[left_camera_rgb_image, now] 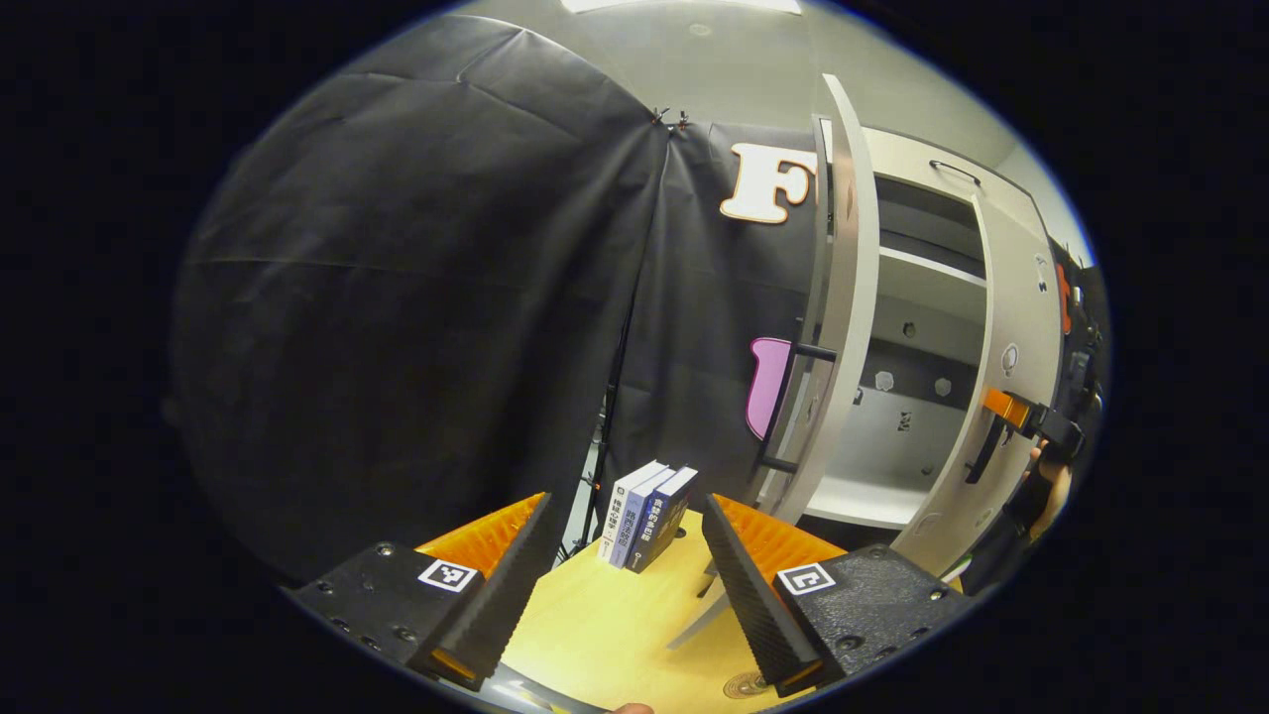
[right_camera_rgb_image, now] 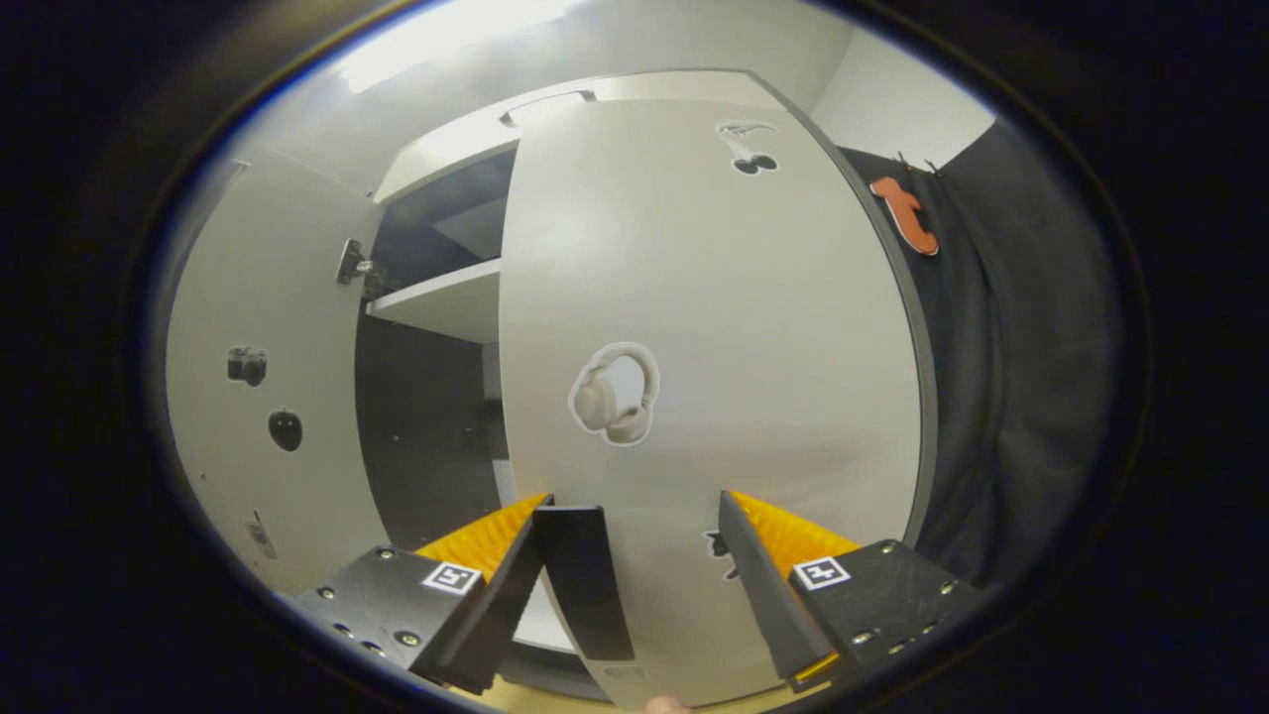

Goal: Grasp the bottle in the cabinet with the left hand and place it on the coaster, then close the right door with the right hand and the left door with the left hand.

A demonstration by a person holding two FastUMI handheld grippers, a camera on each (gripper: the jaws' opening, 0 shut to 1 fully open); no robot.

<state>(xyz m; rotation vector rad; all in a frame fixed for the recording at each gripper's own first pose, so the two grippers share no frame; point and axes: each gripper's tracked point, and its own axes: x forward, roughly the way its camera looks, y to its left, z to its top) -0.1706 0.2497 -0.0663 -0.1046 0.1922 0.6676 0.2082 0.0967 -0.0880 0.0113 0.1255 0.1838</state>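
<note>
My left gripper [left_camera_rgb_image: 625,595] is open over the wooden table [left_camera_rgb_image: 605,635], holding nothing. A small round patterned coaster [left_camera_rgb_image: 746,684] lies at the table's near edge, beside my right-hand finger. The white cabinet [left_camera_rgb_image: 912,397] stands to the right; its left door [left_camera_rgb_image: 843,297] is swung wide open. The right door [left_camera_rgb_image: 1011,377] is partly swung in, and a hand holds the right gripper [left_camera_rgb_image: 1041,421] against it. Up close, the right door [right_camera_rgb_image: 714,327] is just ahead of my open right gripper [right_camera_rgb_image: 630,585], and its dark handle [right_camera_rgb_image: 585,585] stands between the fingers, by the left one.
Three books [left_camera_rgb_image: 646,516] stand upright at the table's far edge by the black cloth wall. Past the right door's edge are a cabinet shelf [right_camera_rgb_image: 446,297] and the left door's inner face [right_camera_rgb_image: 268,397] with small stickers.
</note>
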